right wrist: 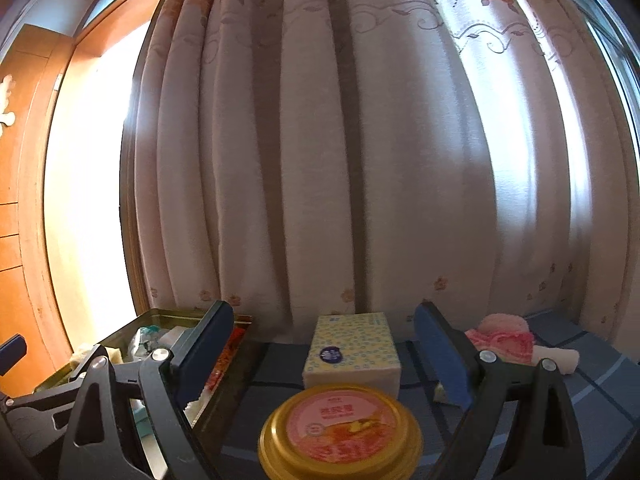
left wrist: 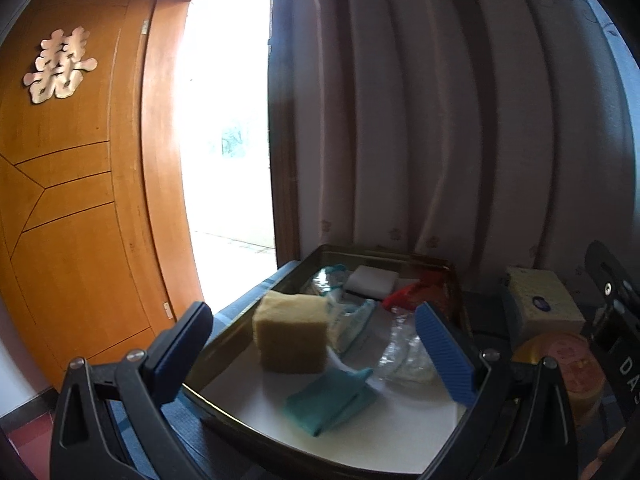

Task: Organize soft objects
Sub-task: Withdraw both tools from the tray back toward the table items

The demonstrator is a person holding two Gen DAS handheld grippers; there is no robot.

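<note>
We find the left gripper (left wrist: 316,354) over the near part of the metal tray (left wrist: 224,404), jaws spread wide and holding nothing; its blue pads (left wrist: 444,354) touch none of the contents as far as we can tell. Between the fingers we see a tan sponge (left wrist: 291,334) standing in the tray's left half; near of it lies a folded teal cloth (left wrist: 330,400); right of the sponge lie clear plastic wrappers (left wrist: 404,354), blurred; at the far end sit a white foam block (left wrist: 372,282) and a red packet (left wrist: 404,294).

We find the right gripper (right wrist: 324,354) likewise wide open and empty, hovering above the blue checked tablecloth (right wrist: 592,392); a round yellow-rimmed tub (right wrist: 340,430) with a pink lid sits near, between the fingers but apart from both; just beyond it stands a dotted tissue pack (right wrist: 352,350), whether touching the tub we cannot tell. To the far right a pink knitted item (right wrist: 506,338) rests on the cloth, with a white roll (right wrist: 560,358) just beside it. The tray lies to the left, its edge behind the left finger; a flowered curtain (right wrist: 360,140) hangs behind everything.
</note>
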